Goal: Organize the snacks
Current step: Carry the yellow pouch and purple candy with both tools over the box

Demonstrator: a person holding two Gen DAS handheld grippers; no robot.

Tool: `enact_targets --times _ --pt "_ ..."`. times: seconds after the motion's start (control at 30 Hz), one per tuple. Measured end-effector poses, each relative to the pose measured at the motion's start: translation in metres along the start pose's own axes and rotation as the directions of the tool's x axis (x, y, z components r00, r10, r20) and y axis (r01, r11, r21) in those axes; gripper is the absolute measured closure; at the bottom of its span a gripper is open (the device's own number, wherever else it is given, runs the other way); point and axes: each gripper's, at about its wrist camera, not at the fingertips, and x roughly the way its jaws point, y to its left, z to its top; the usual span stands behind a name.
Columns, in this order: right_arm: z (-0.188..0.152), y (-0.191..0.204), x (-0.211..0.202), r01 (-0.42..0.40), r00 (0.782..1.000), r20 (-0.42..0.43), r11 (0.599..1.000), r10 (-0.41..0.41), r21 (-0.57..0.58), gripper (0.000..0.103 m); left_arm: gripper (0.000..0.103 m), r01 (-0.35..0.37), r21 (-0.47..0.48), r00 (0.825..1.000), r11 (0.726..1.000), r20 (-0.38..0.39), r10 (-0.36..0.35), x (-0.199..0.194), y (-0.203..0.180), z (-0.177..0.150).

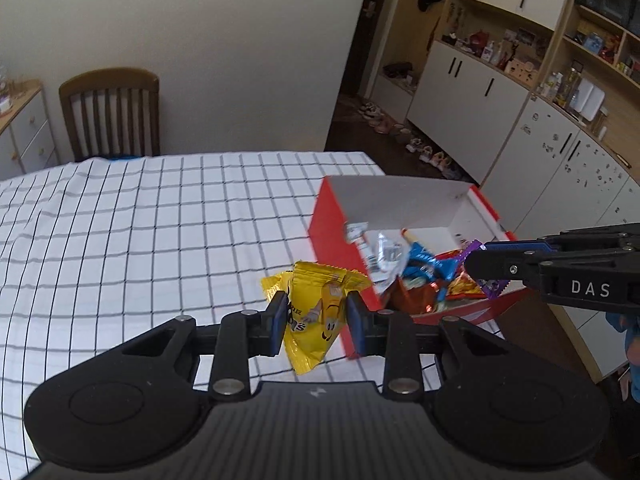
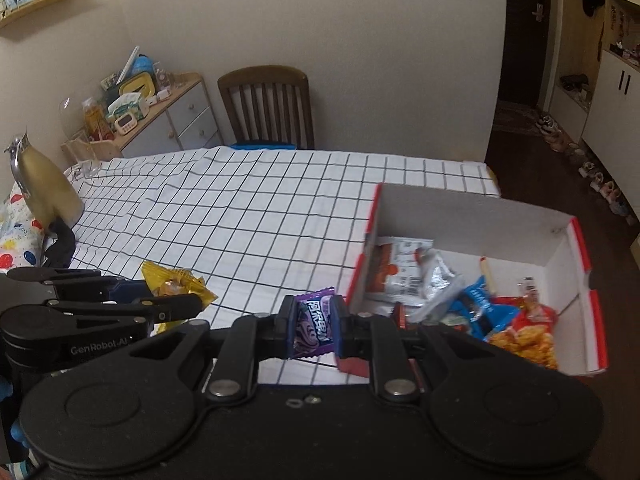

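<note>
Both grippers are loaded. Left gripper (image 1: 316,322): blue pads clamped on a yellow candy packet (image 1: 320,304), held above the table just at the left side of the red box (image 1: 332,216). Right gripper (image 2: 314,326): pads clamped on a small purple packet (image 2: 314,322), held over the cloth close to the near left corner of the box.

Progress, judged from the layout: the sorting appears well advanced. The box, standing at about 2 o'clock from each gripper, already contains a loose pile: a silver wrapper (image 2: 438,276), a white-and-orange pouch (image 2: 394,268), a blue packet (image 2: 480,300) and a red bag printed with golden crisps (image 2: 528,332). No other snack is visible loose on the tablecloth (image 2: 240,208), so the two held packets look to be the last ones outstanding. Whether they are bound for the box or coming out of it cannot be settled from these views; if bound for it, only the drop remains.

Materials and form:
- Both held packets are thin glossy film with crimped, saw-toothed end seals; they crumple under the pads and should deform readily.
- The box is stiff card, red outside and plain white inside, open-topped, with upright walls and folded flaps.
- The cloth is white fabric with a thin black grid, lightly rippled.
- The grippers are matte black plastic with metal pivot pins.

Beyond the table at 12 o'clock stands a slatted wooden chair (image 2: 266,108). A cabinet (image 2: 180,120) with cluttered top sits at 10 o'clock.
</note>
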Motion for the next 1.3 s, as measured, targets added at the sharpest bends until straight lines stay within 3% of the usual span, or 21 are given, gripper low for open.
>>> enact_targets --times 0.6,0.9,1.3 --pt "-0.003 -0.12 -0.026 0.081 0.996 0.04 0.991 -0.085 0.105 0.087 0.072 0.035 0.106 0.998 0.994 -0.055 -0.029 0.066 -0.101 0.046" --pt "-0.014 -0.156 -0.012 0.09 0.996 0.007 0.987 -0.092 0.13 0.087 0.072 -0.015 0.115 0.994 0.993 -0.103 0.027 0.117 -0.116 0.064" --pt "-0.021 -0.161 0.029 0.077 0.996 -0.051 0.99 -0.071 0.119 0.087 0.072 -0.066 0.118 0.978 0.991 -0.192 0.087 0.184 -0.117 0.075"
